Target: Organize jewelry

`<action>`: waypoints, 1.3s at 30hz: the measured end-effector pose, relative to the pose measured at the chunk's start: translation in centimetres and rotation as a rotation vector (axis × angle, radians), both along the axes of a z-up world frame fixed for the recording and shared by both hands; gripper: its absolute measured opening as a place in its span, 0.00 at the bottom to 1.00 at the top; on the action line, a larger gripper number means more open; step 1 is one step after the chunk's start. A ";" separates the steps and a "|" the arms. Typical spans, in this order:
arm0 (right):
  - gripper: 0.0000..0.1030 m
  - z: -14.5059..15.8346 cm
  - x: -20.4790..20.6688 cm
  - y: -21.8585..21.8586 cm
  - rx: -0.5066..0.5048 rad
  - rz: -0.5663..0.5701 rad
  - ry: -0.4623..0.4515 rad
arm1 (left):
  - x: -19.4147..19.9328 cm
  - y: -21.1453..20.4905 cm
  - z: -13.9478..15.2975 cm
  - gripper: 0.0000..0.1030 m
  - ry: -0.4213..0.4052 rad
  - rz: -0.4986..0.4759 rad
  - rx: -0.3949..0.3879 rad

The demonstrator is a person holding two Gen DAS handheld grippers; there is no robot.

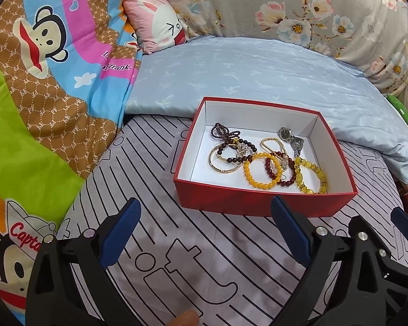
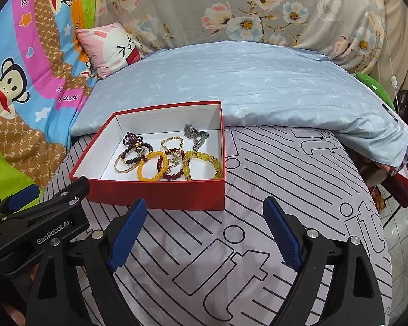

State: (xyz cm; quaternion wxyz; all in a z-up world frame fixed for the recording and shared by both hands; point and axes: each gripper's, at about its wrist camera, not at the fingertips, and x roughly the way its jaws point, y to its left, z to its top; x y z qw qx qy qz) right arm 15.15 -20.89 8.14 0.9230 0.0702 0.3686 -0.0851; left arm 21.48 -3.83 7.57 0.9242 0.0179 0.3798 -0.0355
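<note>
1. Left wrist view: left tongs (image 1: 205, 228) held wide open above the striped bed sheet (image 1: 204, 258), nothing between the blue pads (image 1: 121, 233).
2. Just beyond, red box (image 1: 258, 203) with white inside, standing on the bed sheet, its far side against the light blue quilt (image 1: 258, 68).
3. Inside the box, all lying on its floor: orange bead bracelet (image 1: 261, 171), dark red bead bracelet (image 1: 281, 171), yellow bead bracelet (image 1: 311, 176), gold bangle (image 1: 223, 163), dark bead strand (image 1: 223, 133), silver watch (image 1: 291, 137) near the far right corner.
4. Right wrist view: right tongs (image 2: 204, 231) also spread wide and empty, over the same sheet, near the front right corner of the box.
5. Left tongs visible at lower left of this view, close beside the box front wall; contact cannot be told.
6. Cartoon monkey blanket (image 1: 40, 81) at left, small pink pillow (image 1: 157, 24) behind, floral cover (image 1: 299, 13) at the back.
</note>
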 end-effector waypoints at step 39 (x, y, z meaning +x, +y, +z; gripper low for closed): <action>0.81 0.6 -0.2 0.0 -0.004 -0.002 -0.011 | -0.5 -0.2 0.7 0.90 -0.042 0.002 0.036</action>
